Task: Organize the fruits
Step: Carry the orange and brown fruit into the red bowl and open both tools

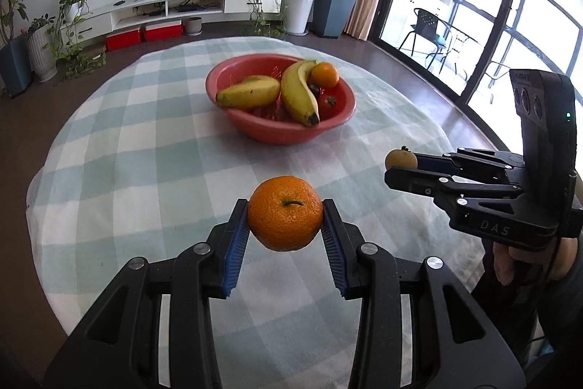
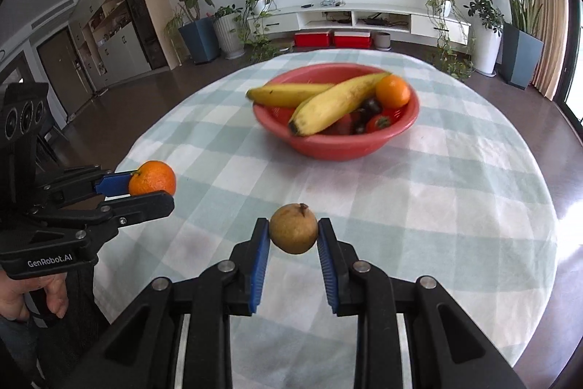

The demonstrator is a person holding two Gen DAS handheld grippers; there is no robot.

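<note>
My left gripper (image 1: 285, 216) is shut on an orange mandarin (image 1: 285, 212) and holds it above the checked tablecloth, in front of the red bowl (image 1: 255, 130). My right gripper (image 2: 293, 234) is shut on a small brown pear (image 2: 293, 228), also held above the cloth. The bowl (image 2: 339, 148) holds two bananas (image 1: 297, 93), another mandarin (image 1: 324, 74), a tomato (image 1: 329, 102) and dark fruit. The right gripper (image 1: 395, 166) with the pear (image 1: 400, 158) shows at the right in the left wrist view. The left gripper (image 2: 160, 186) with the mandarin (image 2: 152, 182) shows at the left in the right wrist view.
The round table has a pale green checked cloth (image 1: 145, 170). Its edge curves close on both sides, with dark floor beyond. Potted plants, a TV cabinet and glass doors stand far behind.
</note>
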